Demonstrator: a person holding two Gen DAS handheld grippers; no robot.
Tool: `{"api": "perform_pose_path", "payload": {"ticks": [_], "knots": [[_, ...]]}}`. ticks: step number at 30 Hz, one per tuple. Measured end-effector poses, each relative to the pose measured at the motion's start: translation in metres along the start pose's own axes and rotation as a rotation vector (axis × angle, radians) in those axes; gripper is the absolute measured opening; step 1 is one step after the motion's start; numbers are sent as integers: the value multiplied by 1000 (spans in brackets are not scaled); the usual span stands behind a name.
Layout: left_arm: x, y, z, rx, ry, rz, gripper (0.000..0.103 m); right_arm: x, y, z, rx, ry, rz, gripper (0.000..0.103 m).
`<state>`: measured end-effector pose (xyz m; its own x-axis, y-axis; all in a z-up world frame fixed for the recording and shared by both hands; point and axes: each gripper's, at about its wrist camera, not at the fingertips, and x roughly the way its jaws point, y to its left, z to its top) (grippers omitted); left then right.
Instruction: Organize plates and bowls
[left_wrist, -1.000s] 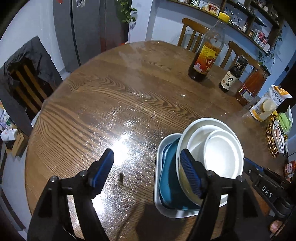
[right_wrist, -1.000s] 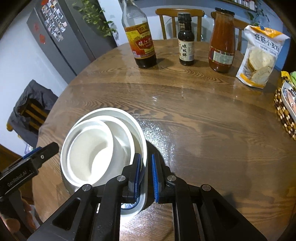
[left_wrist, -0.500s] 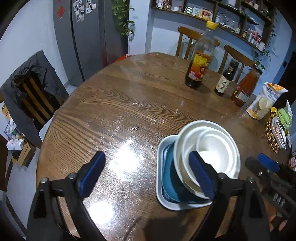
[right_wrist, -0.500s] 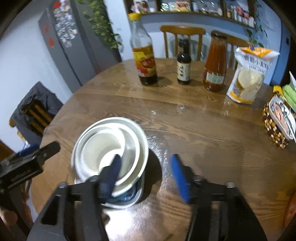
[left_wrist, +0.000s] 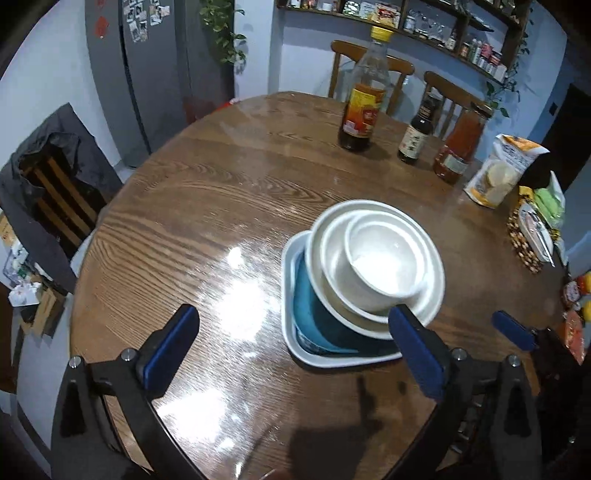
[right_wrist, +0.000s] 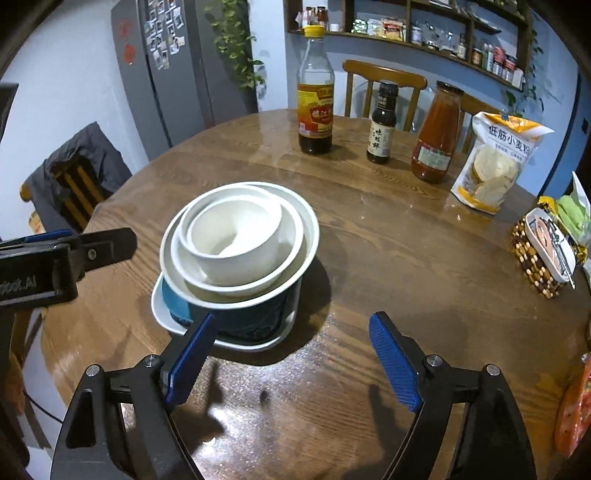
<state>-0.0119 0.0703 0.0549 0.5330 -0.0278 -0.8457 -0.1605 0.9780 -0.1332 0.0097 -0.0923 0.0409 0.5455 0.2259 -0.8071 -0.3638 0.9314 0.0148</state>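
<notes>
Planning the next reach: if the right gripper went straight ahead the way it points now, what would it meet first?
Probably bare table. The right gripper is open, and its line passes just right of the stacked bowls; only its left finger might graze the white tray under them. Depth is unclear.

**Both claws spread wide, gripping nothing**

I am holding my left gripper (left_wrist: 293, 349) with its jaws spread far apart, the blue pads (left_wrist: 168, 350) facing each other across an empty gap. I am keeping my right gripper (right_wrist: 295, 360) just as wide, nothing between its blue pads (right_wrist: 393, 363). In the right wrist view my left gripper is reaching in from the left edge (right_wrist: 66, 258), level and side-on.
</notes>
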Motion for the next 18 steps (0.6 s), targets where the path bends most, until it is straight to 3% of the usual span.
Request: {"api": "perform_pose_path", "payload": {"ticks": [8, 18], "knots": [[-12, -6, -14, 40, -22, 21, 103, -12, 12, -5, -37, -36, -13, 92], [-17, -4, -27, 56, -37, 50, 103, -13, 17, -12, -62, -35, 0, 93]]}}
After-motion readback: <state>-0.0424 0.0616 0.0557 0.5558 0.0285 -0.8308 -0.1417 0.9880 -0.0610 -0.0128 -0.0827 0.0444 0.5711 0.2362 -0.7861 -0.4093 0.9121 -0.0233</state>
